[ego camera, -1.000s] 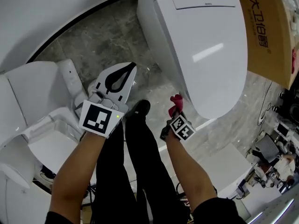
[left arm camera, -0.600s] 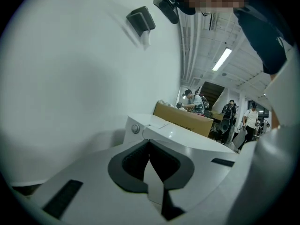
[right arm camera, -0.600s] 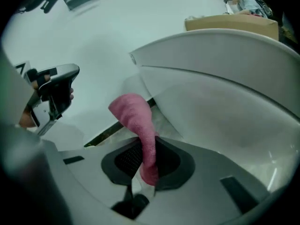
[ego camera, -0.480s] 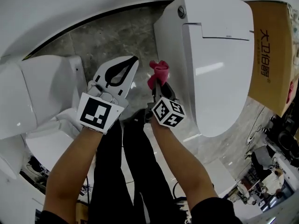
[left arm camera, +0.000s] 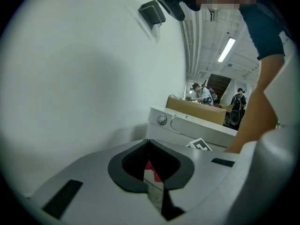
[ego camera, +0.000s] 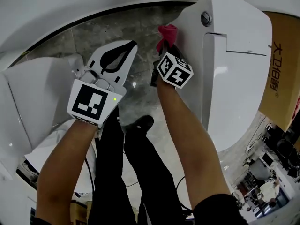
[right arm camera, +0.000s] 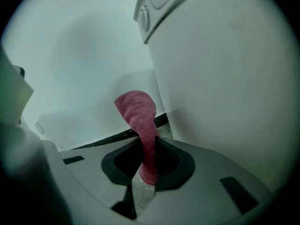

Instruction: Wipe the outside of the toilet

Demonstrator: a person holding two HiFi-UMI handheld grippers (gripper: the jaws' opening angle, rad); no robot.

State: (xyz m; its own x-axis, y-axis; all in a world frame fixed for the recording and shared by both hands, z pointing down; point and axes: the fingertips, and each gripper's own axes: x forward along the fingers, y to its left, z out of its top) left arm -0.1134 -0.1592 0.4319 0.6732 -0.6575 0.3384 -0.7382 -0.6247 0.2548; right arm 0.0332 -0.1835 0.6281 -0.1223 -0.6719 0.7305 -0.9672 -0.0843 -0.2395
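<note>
Now a pink cloth (ego camera: 168,32) is held just beside the toilet (ego camera: 234,88), seemingly ready for wiping.
It is clenched by the right gripper (ego camera: 161,43); the left gripper (ego camera: 131,45) is closed, empty; sweeping contact is needed next.

Both our arms reach forward.
Our left hand-held gripper (ego camera: 132,44) is closed and empty; our right hand-held gripper (ego camera: 165,42) pinches a pink cloth (ego camera: 168,33).

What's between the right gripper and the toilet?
Only the pink cloth, clamped in the right gripper, its free end sticking up beside the toilet side wall. The right gripper view shows it; whether it touches is unclear.
</note>
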